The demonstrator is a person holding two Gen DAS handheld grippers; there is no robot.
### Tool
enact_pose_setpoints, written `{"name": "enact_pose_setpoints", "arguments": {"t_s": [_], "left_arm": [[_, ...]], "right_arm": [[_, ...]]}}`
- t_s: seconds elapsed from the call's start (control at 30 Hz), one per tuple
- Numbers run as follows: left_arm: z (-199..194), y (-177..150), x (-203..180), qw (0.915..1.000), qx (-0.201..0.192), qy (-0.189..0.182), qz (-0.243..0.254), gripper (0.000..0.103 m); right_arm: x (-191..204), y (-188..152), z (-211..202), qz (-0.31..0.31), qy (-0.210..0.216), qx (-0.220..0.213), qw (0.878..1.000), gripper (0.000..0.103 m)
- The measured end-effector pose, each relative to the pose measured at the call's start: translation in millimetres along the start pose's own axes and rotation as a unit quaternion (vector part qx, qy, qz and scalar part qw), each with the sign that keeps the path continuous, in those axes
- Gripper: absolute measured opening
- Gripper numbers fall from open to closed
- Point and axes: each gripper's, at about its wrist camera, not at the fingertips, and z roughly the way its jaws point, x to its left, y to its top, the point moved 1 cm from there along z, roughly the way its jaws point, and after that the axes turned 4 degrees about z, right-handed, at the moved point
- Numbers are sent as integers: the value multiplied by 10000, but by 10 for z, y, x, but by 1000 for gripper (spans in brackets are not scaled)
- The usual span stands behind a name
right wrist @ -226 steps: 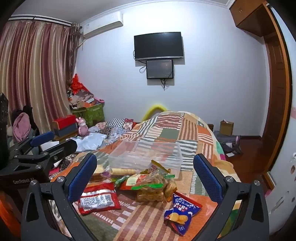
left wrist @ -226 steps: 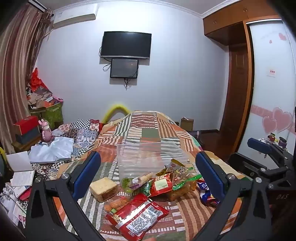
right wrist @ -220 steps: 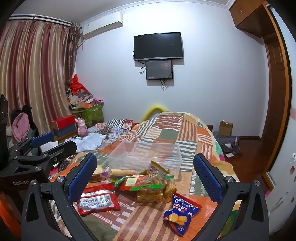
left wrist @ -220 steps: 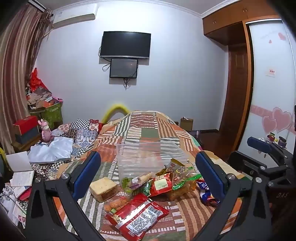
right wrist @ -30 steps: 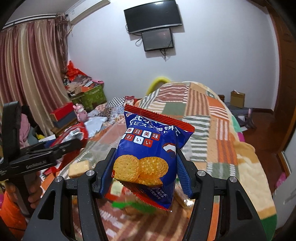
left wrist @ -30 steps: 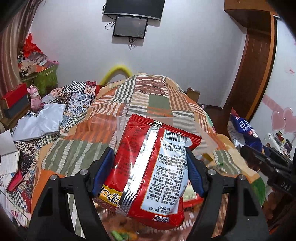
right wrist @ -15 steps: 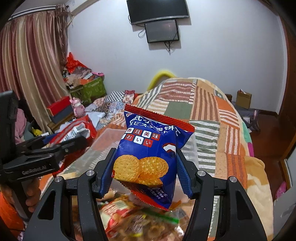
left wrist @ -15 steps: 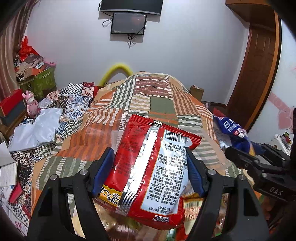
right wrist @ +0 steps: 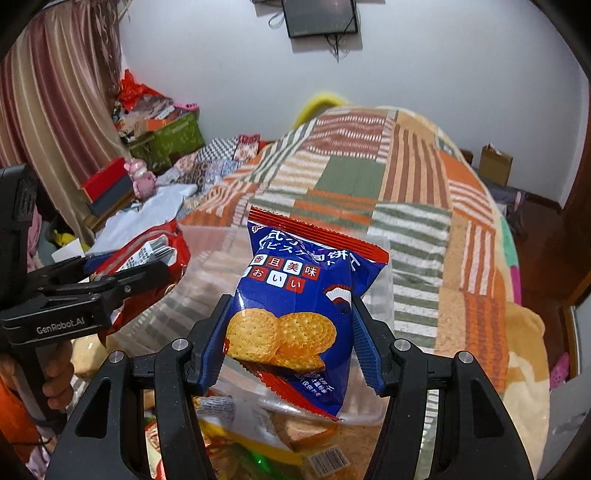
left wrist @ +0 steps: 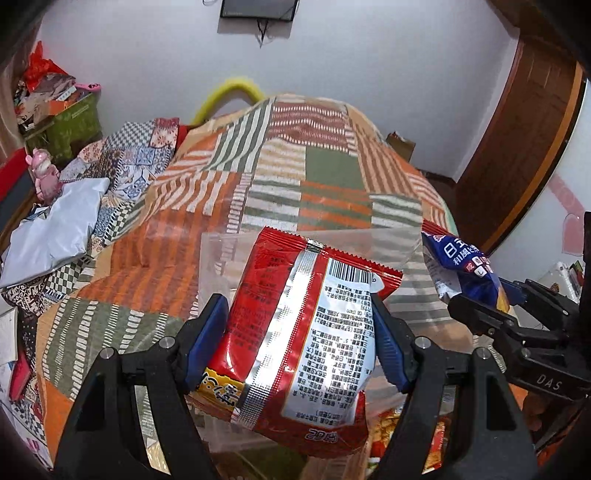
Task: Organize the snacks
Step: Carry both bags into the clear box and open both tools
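Holding a snack each right now. The left gripper (left wrist: 301,343) is clamped on a red packet (left wrist: 303,325), back side up so you see the barcode and the silver seam, blue pads pressing in from both sides. The right gripper (right wrist: 290,343) is squeezed onto a blue biscuit bag (right wrist: 301,306) with round crackers printed on the front. Both bags are up in the air over a clear plastic box (left wrist: 221,258) sitting on the bed, the red one over the left part of it and the blue one off toward the right edge. Under the grippers, closest to the cameras, there's a heap of other snack packets (right wrist: 258,446), kind of blurry, so can't really tell what's what down there. Past the box it's all patchwork blanket (left wrist: 325,173) in orange, green and striped squares. Further back on the left there's a pink plush toy (left wrist: 44,173) and a green basket (right wrist: 173,138) full of stuff, then the white wall with a small screen (right wrist: 319,16) mounted on it.
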Motion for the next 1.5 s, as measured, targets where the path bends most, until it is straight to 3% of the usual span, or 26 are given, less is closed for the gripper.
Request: {"name": "enact_pose_setpoints", "arguments": {"t_s": [0.47,0.7,1.1,1.27,1.5], "left_arm": [[330,21,-66,9975,659,-47,256,75],[306,23,-46,9975,672,-45,222,76],[-279,3,-92,9995,153,36,255,76],[-644,-95,-115,9994,-146,85,309,82],[-991,-349,-94,9989,-297,116,355,83]], "right_arm": [[-1,-12,341,-167,62,680,9975,58],[1,-43,365,-226,-55,775,9967,60],[64,44,-139,-245,-263,141,9993,63],[210,-16,-487,-360,-365,-280,9983,75],[373,-202,-859,-447,-439,-709,9955,82]]}}
